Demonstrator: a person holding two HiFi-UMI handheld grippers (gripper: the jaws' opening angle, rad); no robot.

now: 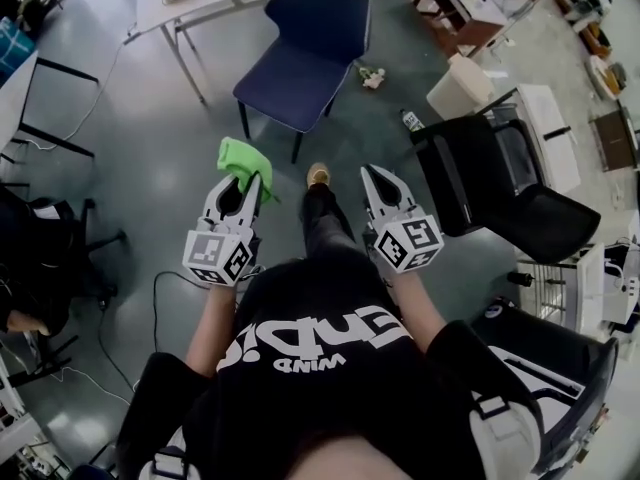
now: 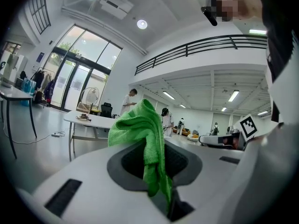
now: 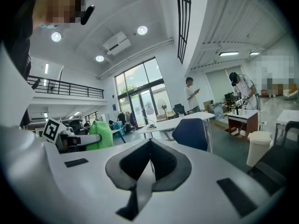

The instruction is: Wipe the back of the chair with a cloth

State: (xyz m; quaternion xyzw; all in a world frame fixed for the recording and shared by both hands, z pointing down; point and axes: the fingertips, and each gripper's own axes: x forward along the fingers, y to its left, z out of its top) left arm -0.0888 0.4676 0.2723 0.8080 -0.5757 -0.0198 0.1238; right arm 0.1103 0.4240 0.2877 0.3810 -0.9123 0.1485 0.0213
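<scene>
The wiping has not begun. This looks like the approach, with the cloth gripped and the chair not yet reached. The navy upholstered chair [image 1: 300, 58] stands on the grey floor [image 1: 150, 158], well apart from both tools. Its seat is turned toward the person and its backrest [image 1: 322, 6] is on the far side.

The left tool [image 1: 250, 180] is clenched on a bright green microfibre cloth [image 1: 238, 158], which bunches above the jaws and trails down between them. The right tool [image 1: 370, 172] is closed, with nothing between its jaws.

Both forearms reach out from the torso, roughly parallel, with the tools pointing toward the chair. One leg is stepped forward between them.

The next move probably calls for closing in on the chair. The left tool would then lift to the backrest so that the bunched cloth, not the jaws, meets the fabric. The chair looks light, so the right tool may need to steady it.
</scene>
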